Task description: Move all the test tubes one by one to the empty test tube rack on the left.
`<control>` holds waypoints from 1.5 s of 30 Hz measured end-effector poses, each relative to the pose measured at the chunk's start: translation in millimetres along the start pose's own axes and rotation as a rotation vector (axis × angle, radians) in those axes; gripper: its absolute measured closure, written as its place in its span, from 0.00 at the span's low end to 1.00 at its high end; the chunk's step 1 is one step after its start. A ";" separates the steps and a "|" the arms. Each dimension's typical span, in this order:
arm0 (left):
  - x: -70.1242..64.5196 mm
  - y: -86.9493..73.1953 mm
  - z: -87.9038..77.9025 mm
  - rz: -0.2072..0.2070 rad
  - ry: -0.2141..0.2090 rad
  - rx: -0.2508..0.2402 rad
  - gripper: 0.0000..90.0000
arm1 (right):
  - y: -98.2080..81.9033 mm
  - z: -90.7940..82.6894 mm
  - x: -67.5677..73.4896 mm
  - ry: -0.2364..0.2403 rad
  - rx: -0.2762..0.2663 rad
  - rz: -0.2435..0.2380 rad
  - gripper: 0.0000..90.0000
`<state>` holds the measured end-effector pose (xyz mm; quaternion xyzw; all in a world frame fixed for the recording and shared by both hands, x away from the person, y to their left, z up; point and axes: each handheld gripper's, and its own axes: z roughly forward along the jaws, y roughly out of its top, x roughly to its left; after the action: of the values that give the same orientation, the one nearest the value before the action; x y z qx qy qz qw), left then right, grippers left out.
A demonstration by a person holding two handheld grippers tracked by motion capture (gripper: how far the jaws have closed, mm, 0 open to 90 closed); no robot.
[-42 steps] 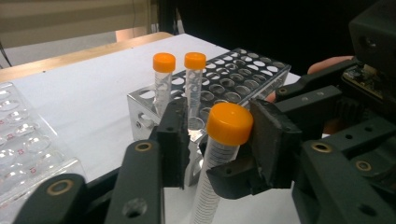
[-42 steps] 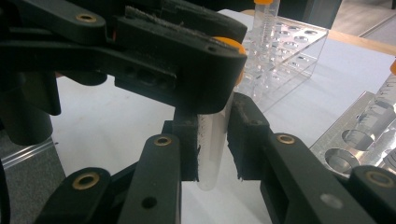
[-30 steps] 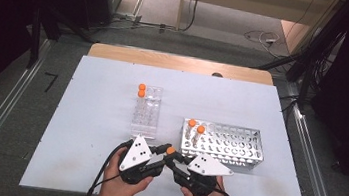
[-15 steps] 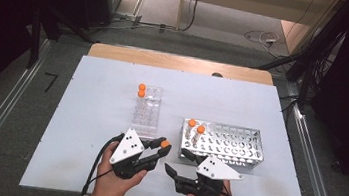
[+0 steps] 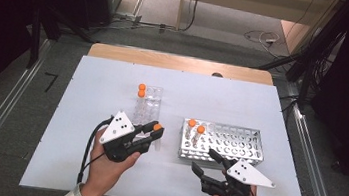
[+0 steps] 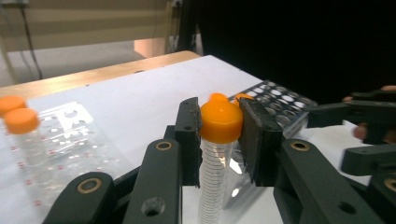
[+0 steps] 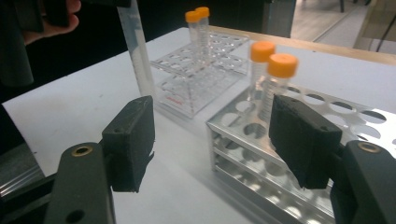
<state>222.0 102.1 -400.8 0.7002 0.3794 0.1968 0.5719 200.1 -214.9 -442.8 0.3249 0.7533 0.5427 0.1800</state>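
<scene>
A: Right, where is the clear plastic tube with the orange screw cap at the moment?

B: Clamped in the left gripper, off the table, between the clear plastic rack and the perforated metal rack. The jaws pinch it at the cap, and the body hangs down below them, near upright.

A: And the right gripper?

B: Its jaws have just been opening and now stand wide with nothing between them. It sits at the near edge of the white table, just in front of the metal rack.

A: How would you expect the tube to handle?

B: Light and stiff, I would say. The wall looks like smooth plastic, so probably slippery under hard pads. It seems empty, though I cannot be certain.

A: So the cap is the place to hold it?

B: I think so. The cap is wider than the body and looks matt, so the pads get a better bite there. A grip lower down could let it slide or swing.

A: What else stands about?

B: Two more orange-capped tubes in the far end of the clear rack, and two in the left end of the metal rack.
</scene>
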 end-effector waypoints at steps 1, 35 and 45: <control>3.5 2.2 0.6 -0.007 0.008 0.000 0.78 | -0.7 -1.5 -2.0 -0.005 -0.001 0.004 0.34; 68.4 29.3 15.2 -0.048 0.207 -0.047 0.78 | -3.6 -3.8 -9.8 -0.018 0.009 0.028 0.34; 78.9 30.1 20.8 -0.036 0.263 -0.048 0.78 | -4.0 -3.4 -10.3 -0.016 0.013 0.030 0.34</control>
<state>296.0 146.5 -390.2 0.6473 0.4589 0.2858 0.5373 204.3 -225.2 -446.2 0.3414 0.7506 0.5378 0.1756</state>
